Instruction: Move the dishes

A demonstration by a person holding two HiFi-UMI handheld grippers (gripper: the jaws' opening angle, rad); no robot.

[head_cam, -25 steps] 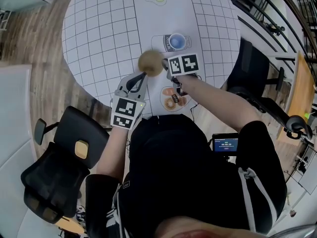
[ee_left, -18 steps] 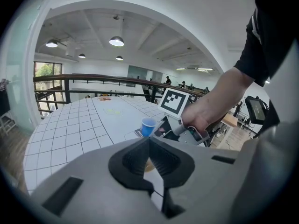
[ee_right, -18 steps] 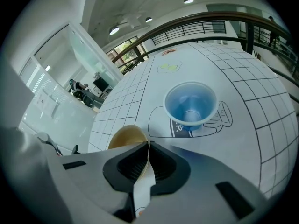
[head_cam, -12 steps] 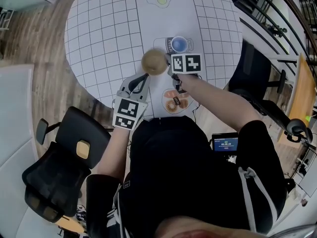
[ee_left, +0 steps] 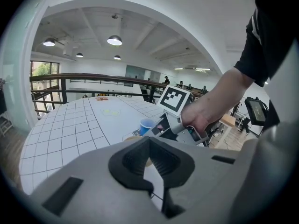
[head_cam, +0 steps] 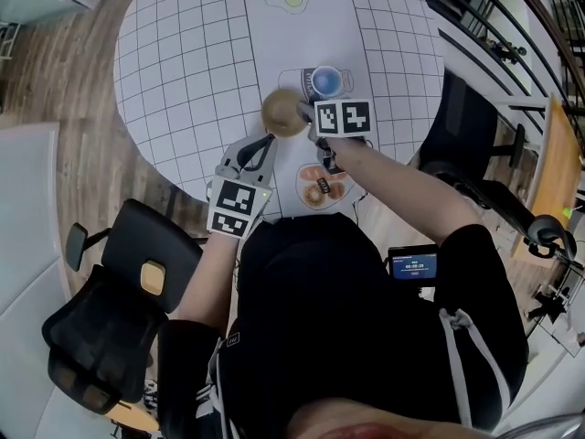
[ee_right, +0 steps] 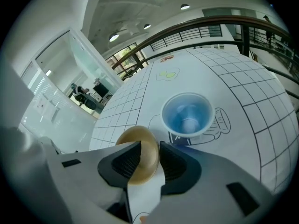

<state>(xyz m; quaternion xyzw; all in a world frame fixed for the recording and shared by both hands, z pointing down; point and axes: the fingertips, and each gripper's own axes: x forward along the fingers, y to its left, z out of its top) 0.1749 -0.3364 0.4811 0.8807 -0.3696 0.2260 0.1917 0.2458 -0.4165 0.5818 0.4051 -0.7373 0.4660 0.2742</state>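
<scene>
Since a second ago the right gripper [ee_right: 150,161] and the round golden-brown bowl [head_cam: 284,112] have edged toward the blue plastic cup [head_cam: 327,81]. Its jaws have just been opening and now stand wide, with the bowl's rim between the pads but unpinched. Bowl appears to rest on the round white gridded table [head_cam: 183,62], just beside the cup — this dish looks delivered. Left gripper [ee_left: 149,160] hovers over the near edge, jaws together, empty.

Likely left: small white plate of pastries [head_cam: 302,183], close to the near table edge, under the right forearm.

Room: far and left tabletop bare; the cup crowds the bowl's right side — safest retreat is back toward the person, above the plate.
</scene>
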